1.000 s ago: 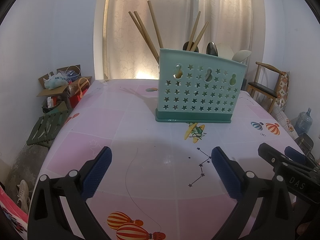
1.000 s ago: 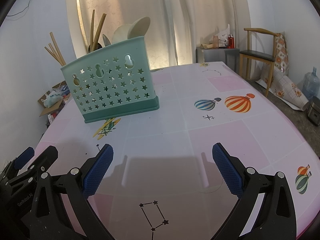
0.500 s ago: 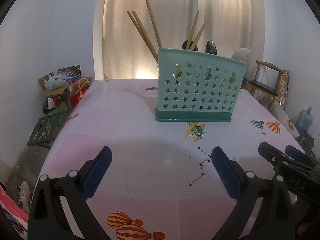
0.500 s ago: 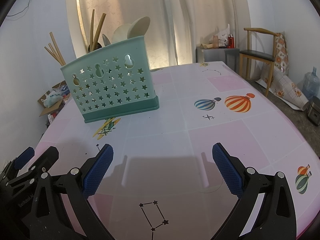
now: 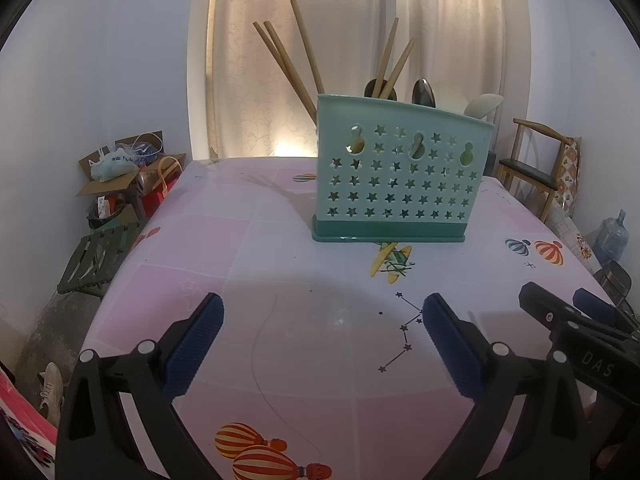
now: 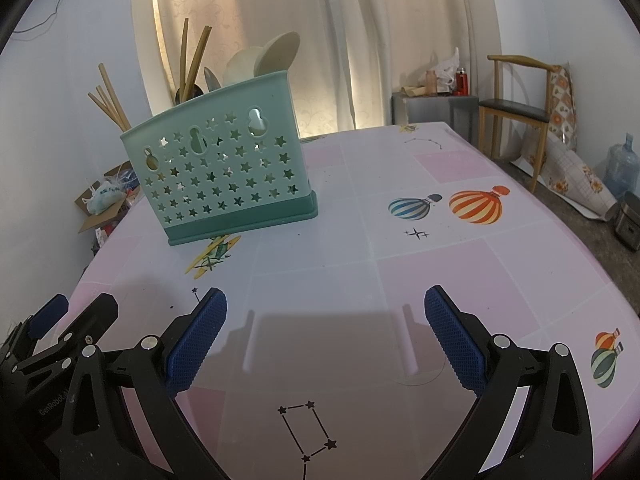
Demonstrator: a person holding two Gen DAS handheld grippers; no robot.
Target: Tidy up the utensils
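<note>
One pink balloon-print table (image 5: 248,240); on it, one teal star-punched plastic caddy (image 5: 400,176). In the caddy: five wooden chopsticks (image 5: 304,48), two cream spoons (image 6: 276,54), two metal spoons (image 5: 423,92). Nearer than the caddy: left gripper (image 5: 322,316), right gripper (image 6: 326,312), both spread, empty.

curtains (image 6: 360,40) | wooden chair (image 6: 516,108) | water jug (image 6: 622,164) | cardboard boxes (image 5: 120,176) | shoe (image 5: 50,390)
</note>
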